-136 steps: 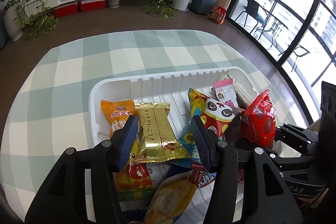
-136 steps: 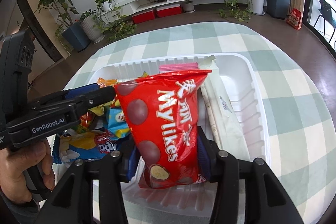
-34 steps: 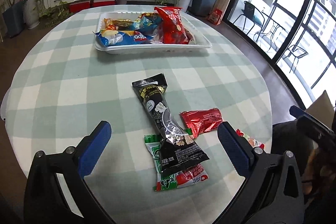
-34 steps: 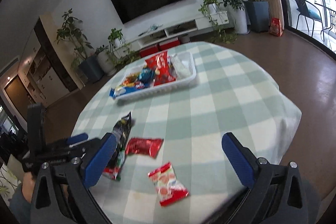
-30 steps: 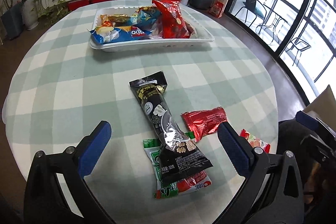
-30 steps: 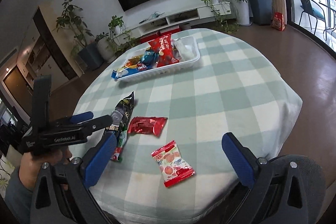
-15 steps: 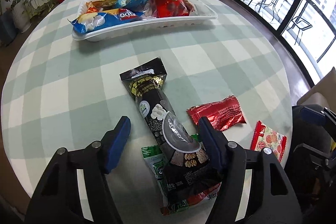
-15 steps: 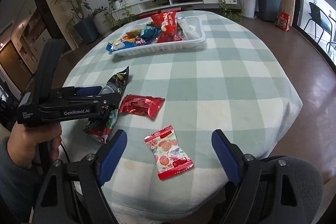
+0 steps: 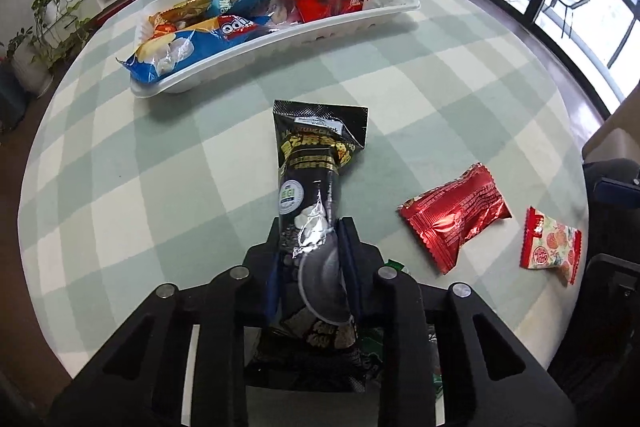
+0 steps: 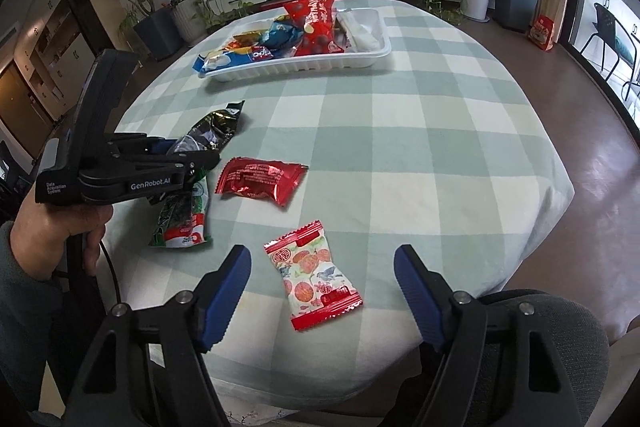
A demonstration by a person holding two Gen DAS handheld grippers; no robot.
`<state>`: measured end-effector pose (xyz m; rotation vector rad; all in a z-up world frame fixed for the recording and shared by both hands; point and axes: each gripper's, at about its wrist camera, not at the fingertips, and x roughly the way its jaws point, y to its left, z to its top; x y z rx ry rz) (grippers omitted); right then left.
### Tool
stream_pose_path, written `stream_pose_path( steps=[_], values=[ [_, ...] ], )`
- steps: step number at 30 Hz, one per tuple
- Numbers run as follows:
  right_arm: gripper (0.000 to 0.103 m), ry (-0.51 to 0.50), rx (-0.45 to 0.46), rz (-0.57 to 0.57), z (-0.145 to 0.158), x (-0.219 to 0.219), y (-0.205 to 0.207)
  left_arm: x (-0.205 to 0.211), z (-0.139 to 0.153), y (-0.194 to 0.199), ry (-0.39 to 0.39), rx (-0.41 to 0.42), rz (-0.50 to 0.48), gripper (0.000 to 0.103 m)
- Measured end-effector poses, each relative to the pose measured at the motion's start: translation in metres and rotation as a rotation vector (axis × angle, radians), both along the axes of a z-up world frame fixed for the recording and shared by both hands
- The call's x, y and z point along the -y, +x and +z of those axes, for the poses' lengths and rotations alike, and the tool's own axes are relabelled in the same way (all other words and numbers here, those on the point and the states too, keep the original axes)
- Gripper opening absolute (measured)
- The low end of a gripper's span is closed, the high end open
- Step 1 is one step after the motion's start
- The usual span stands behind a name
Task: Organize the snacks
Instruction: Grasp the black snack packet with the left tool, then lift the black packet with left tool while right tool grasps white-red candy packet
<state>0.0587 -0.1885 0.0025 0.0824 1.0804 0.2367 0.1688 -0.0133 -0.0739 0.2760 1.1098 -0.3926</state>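
Left claw [image 9: 310,259] was clamped on the black pack [image 9: 316,187], low on the surface [image 9: 120,187]; lifting straight up should clear the green pack [image 10: 184,219] under it. Right claw [image 10: 322,279] was closing around the white candy [image 10: 314,279], pads not touching. Tray [image 10: 304,65] sat far across, path open; candy near surface edge.

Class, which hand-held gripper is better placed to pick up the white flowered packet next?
Right. The right hand-held gripper, jaws closing, straddles the flowered packet; the left hand-held gripper already clamps the black packet.
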Motion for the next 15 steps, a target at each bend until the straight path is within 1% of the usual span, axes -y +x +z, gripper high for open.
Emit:
stream_pose_path(
  steps=[2,5,8,15],
  values=[
    [0.077,-0.005,-0.01,0.018,-0.001,-0.003,0.001,0.002,0.0,-0.001,0.026,0.008,-0.032,0.02],
    [0.077,-0.03,-0.019,0.05,-0.002,-0.007,0.001,0.002,0.001,-0.005,0.033,0.024,-0.05,0.019],
    [0.077,-0.069,-0.031,0.091,-0.003,-0.01,0.004,-0.006,0.001,-0.009,-0.014,0.022,-0.033,0.019],
    [0.077,-0.156,-0.074,0.195,-0.013,-0.02,0.018,-0.035,0.009,-0.021,-0.133,0.032,0.041,0.019]
  ],
)
